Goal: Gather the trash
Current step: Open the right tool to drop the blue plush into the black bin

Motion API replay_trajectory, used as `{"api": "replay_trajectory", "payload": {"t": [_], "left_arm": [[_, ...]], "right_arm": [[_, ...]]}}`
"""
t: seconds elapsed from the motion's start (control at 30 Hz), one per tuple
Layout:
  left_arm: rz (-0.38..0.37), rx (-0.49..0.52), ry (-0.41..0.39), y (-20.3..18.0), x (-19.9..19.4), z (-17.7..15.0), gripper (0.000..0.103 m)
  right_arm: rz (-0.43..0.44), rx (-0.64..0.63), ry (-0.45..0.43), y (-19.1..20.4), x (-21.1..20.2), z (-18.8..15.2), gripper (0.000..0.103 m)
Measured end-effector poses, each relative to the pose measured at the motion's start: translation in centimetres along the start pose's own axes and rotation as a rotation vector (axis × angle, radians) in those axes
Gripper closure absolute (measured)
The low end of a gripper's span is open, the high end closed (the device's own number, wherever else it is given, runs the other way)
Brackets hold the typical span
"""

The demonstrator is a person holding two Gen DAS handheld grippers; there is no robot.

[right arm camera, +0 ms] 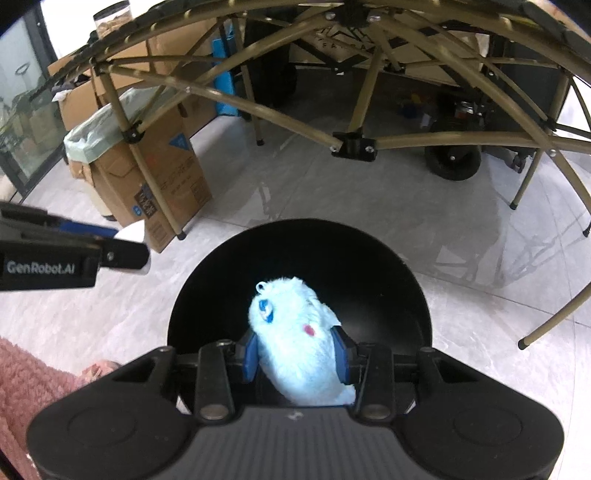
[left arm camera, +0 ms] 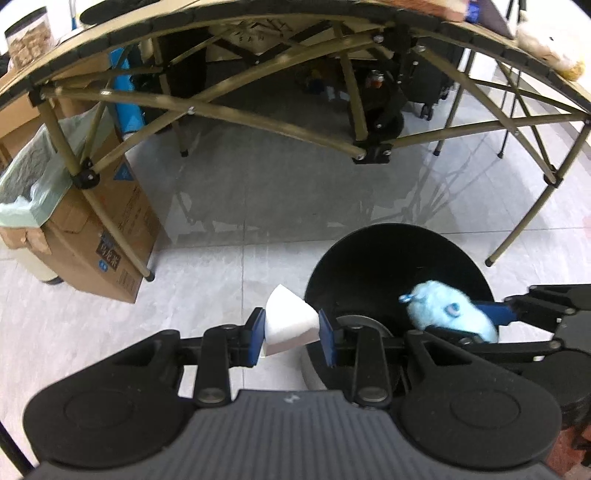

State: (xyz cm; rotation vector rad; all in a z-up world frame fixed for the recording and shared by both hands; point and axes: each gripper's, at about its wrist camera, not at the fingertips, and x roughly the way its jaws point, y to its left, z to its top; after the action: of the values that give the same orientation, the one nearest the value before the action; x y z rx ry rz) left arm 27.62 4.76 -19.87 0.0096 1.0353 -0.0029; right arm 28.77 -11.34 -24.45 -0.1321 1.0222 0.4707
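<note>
Trash bin (left arm camera: 399, 266), black and round, stands on the tiled floor (left arm camera: 229, 280) beside a leg of the folding bench (left arm camera: 258, 22); in the left wrist view its near rim is cut off by the left gripper (left arm camera: 291, 328). That gripper tilts steeply down, its blue fingers (left arm camera: 256, 334) clenched on a white foam wedge (left arm camera: 290, 326) that hangs over the floor just outside the bin's left rim. From the right edge the right gripper (left arm camera: 480, 325) reaches in over the bin, carrying a pale blue plush toy (left arm camera: 450, 314), blurred. Things on the bench top are cropped and hard to name.

In the right wrist view the bin (right arm camera: 388, 266) fills the middle, its bottom dark and unreadable. The right gripper (right arm camera: 297, 356) points steeply down into the opening, fingers (right arm camera: 249, 358) grasping the plush toy (right arm camera: 295, 332) by its sides; the toy's lower end is hidden behind the gripper body. The left gripper (right arm camera: 125, 245) enters from the left edge, the wedge (right arm camera: 135, 232) mostly hidden. A pink sleeve (right arm camera: 26, 384) is cropped at the lower left corner. A lined cardboard box (right arm camera: 159, 173) stands behind.
</note>
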Motion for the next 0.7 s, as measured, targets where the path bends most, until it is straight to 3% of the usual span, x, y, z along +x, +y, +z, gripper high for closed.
{"api": "replay_trajectory", "payload": {"t": [0.2, 0.7], "left_arm": [[0.005, 0.055, 0.022, -0.69, -0.07, -0.16, 0.071], [0.003, 0.056, 0.093, -0.26, 0.59, -0.95, 0.071]], "right_arm": [[-0.005, -0.014, -0.003, 0.21, 0.16, -0.06, 0.064], [-0.017, -0.052, 0.008, 0.62, 0.48, -0.23, 0.062]]}}
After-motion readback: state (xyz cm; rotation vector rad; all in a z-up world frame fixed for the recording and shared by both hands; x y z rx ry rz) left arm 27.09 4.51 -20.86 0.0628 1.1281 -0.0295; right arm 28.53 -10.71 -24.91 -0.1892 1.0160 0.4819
